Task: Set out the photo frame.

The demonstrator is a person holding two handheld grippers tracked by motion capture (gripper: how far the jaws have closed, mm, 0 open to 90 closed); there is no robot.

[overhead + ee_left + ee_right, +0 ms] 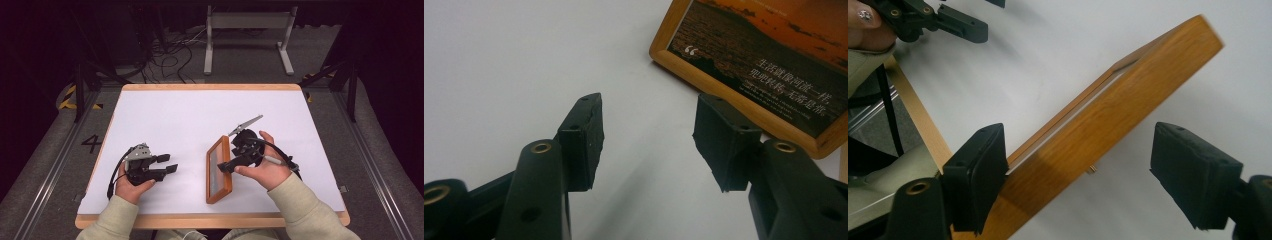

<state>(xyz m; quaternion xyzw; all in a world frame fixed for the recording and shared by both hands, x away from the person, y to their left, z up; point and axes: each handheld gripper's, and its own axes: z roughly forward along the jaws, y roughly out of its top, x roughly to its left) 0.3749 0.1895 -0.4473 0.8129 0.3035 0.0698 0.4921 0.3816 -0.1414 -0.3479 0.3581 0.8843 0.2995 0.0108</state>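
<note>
A wooden picture frame (219,192) stands tilted on the white table, right of centre. In the left gripper view its face (774,50) shows a sunset scene with white lettering. My right gripper (231,156) is at the frame's right side, jaws open on either side of its thick wooden edge (1128,100); in the right gripper view (1083,175) the right pad (1193,175) stands well clear of the wood. My left gripper (170,163) rests low on the table left of the frame, pointing toward it, open and empty (649,145).
The table's wooden rim (210,220) runs along the near side. Bare white surface (200,110) lies behind both hands. Beyond the table a grey metal stand (247,37) and loose cables (170,55) sit on the floor.
</note>
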